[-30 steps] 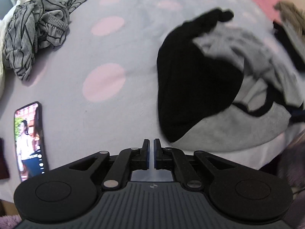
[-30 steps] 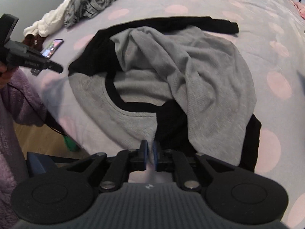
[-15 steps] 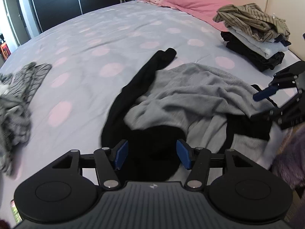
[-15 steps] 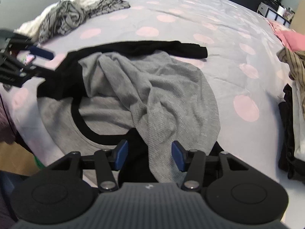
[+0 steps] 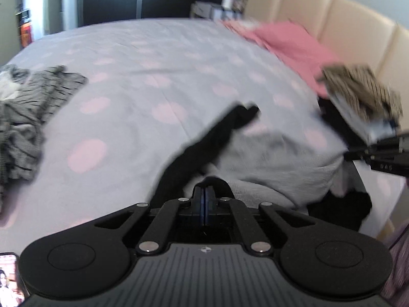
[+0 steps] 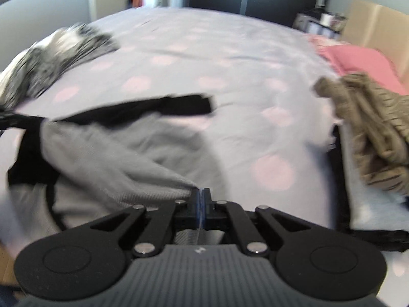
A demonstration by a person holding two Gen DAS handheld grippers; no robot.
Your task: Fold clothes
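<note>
On your left, the striped grey heap of clothes [image 5: 23, 112] lies on the lilac, pink-dotted bed cover [image 5: 143, 58], well apart from the work. Your left claw [image 5: 204, 199] is clamped tight on a black fold of the grey-and-black knit sweater [image 5: 276, 158], which rises right at its tips; the black sleeve [image 5: 217, 133] stretches away over the bed. Your right claw [image 6: 201, 199] is pinched closed on the sweater's grey cloth, which pulls up to its tips from the left. To the right sits a stack of folded clothes topped by an olive striped garment [image 6: 375, 128], beside a pink pillow [image 6: 358, 61].
</note>
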